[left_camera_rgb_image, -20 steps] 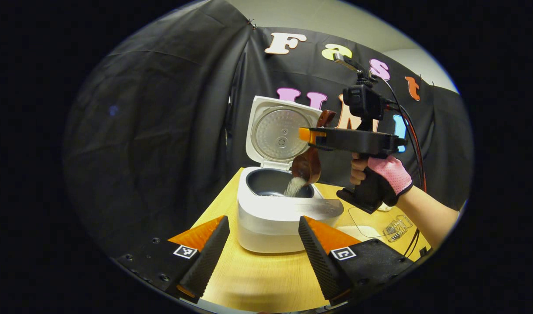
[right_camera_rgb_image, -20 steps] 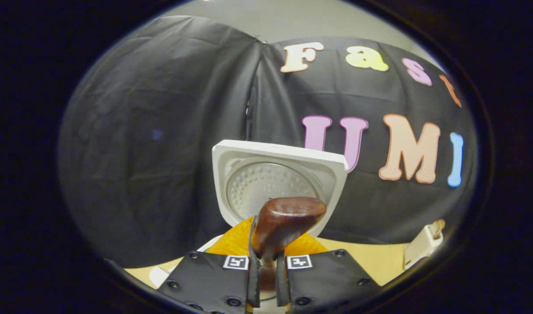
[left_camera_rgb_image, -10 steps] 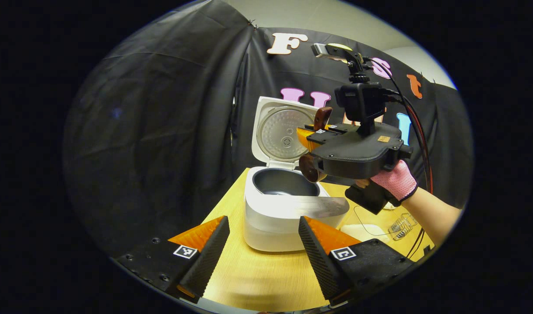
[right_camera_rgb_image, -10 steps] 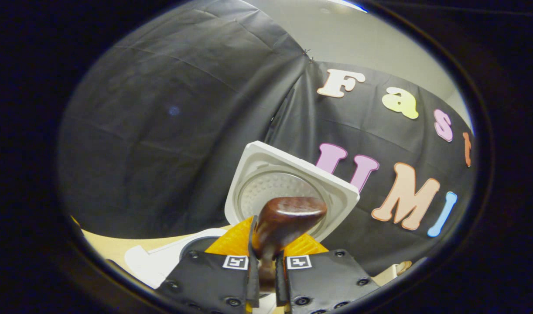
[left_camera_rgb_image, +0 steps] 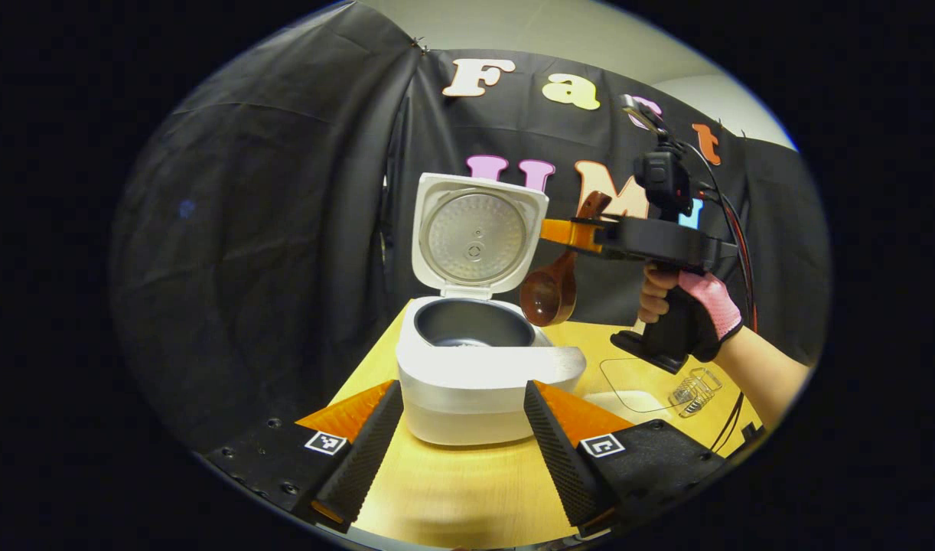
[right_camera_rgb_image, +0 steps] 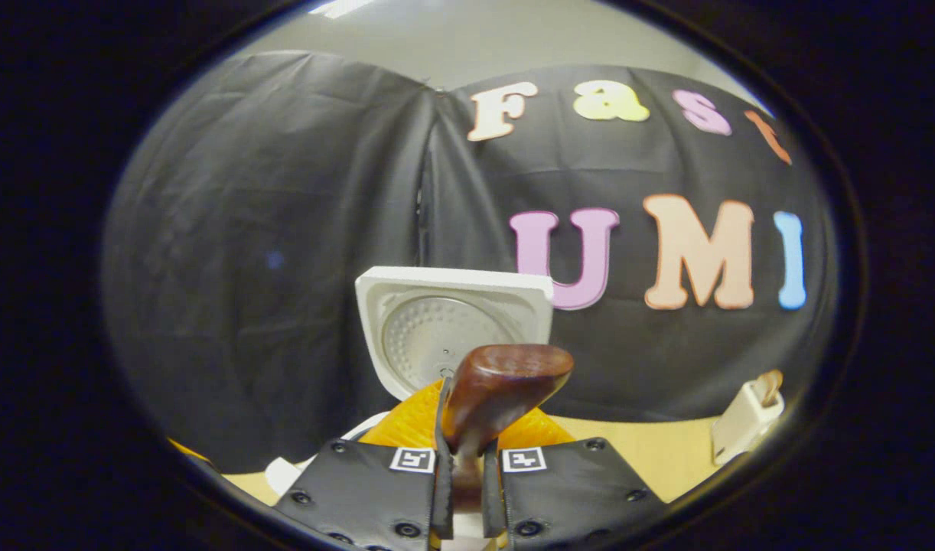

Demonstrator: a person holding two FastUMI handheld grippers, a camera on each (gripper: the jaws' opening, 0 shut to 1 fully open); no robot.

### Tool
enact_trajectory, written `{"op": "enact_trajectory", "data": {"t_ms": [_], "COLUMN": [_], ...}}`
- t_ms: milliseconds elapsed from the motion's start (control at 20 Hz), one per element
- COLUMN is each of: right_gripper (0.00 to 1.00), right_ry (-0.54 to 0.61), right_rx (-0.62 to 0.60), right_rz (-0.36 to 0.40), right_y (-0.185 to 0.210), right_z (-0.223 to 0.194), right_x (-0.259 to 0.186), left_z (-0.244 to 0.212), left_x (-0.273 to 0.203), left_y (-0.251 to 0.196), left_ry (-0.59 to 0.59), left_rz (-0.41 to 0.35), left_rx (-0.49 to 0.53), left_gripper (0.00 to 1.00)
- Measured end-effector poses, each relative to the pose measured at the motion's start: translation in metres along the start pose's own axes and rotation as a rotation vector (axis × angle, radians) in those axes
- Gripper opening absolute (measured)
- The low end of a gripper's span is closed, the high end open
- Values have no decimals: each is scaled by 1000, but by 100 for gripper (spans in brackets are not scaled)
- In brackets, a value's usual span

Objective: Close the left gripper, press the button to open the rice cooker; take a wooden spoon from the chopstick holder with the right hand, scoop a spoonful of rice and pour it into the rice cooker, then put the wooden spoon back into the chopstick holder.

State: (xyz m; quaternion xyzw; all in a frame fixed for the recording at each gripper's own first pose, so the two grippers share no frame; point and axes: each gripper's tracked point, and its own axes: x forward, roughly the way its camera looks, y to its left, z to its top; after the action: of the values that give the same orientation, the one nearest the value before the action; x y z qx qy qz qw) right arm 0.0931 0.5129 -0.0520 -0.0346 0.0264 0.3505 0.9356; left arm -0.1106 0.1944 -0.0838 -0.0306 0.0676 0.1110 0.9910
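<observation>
On the left we had the left hand-held gripper (left_camera_rgb_image: 456, 428) low over the near edge of the bench (left_camera_rgb_image: 467, 490), its fingers spread well apart and holding nothing, with the rice cooker (left_camera_rgb_image: 483, 383) sitting just beyond them. Its lid (left_camera_rgb_image: 479, 233) stood upright and open, the dark inner pot (left_camera_rgb_image: 474, 330) exposed.

Moving right, the wooden spoon (left_camera_rgb_image: 552, 295) hung just beside the pot's right rim, bowl down, looking emptied. The right hand-held gripper (left_camera_rgb_image: 571, 229), held by a gloved hand (left_camera_rgb_image: 693, 310), was clamped on the spoon's handle; in the right gripper view the handle end (right_camera_rgb_image: 506, 383) stuck up between the closed fingers of that hand-held gripper (right_camera_rgb_image: 461, 490).

We judged the pour as done and the return step in hand. Next the spoon needed carrying right toward the pale holder (right_camera_rgb_image: 747, 417) at the bench's far right edge, which we took for the chopstick holder, then turning handle-up before lowering in.
</observation>
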Motion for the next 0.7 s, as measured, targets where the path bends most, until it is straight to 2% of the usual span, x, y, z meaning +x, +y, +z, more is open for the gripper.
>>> {"op": "enact_trajectory", "data": {"t_ms": [150, 300, 550, 700], "right_gripper": [17, 16, 16, 16], "right_ry": [-14, -45, -81, -73], "right_rx": [192, 290, 313, 286], "right_rz": [-53, -133, -297, -389], "right_y": [-62, -130, -245, -305], "right_z": [16, 34, 42, 32], "right_x": [-26, -61, -130, -168], "left_z": [4, 5, 9, 10], "left_x": [5, 13, 28, 37], "left_y": [-19, -38, -75, -91], "left_ry": [-15, -12, -9, -6], "left_rz": [-50, -89, -158, -175], "left_rx": [6, 11, 5, 13], "left_gripper": [94, 94, 94, 94]}}
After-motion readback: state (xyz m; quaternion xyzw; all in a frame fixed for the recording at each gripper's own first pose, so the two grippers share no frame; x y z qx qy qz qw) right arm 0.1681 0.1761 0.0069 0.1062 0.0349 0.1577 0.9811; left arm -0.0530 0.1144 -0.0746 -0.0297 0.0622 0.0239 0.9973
